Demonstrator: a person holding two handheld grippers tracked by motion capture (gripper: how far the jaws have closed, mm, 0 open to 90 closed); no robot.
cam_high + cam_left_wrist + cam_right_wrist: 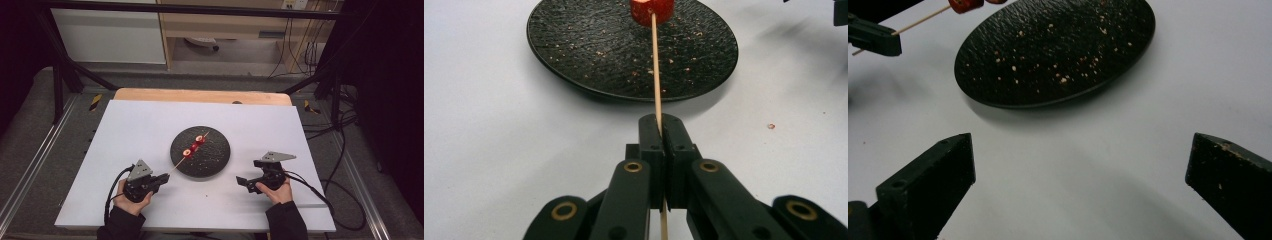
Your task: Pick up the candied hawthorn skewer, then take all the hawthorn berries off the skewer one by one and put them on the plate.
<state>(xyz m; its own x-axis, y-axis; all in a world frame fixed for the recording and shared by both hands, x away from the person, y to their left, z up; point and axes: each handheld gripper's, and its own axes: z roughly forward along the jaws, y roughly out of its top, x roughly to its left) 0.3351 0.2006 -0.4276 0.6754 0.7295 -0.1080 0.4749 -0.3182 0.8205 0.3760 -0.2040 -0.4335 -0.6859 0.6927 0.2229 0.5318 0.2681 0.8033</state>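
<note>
A thin wooden skewer (pixel 179 161) carries red fruit pieces (pixel 195 145) over a round black plate (pixel 218 156) at the middle of the white table. My left gripper (pixel 165 176) sits at the plate's near left, shut on the skewer's (pixel 656 75) bare end. In the left gripper view the stick passes between the closed jaws and a red piece (pixel 652 11) sits at its far end. My right gripper (pixel 241 181) rests on the table near the plate's (pixel 1058 50) right, open, with nothing between its wide-spread fingers (pixel 928 185).
The white board (pixel 150 120) lies on a wooden tabletop (pixel 200 95). Crumbs speckle the plate (pixel 589 45), and one red crumb (pixel 771 126) lies on the table. Cables (pixel 330 195) trail off to the right. Black frame bars (pixel 60 60) stand at the back.
</note>
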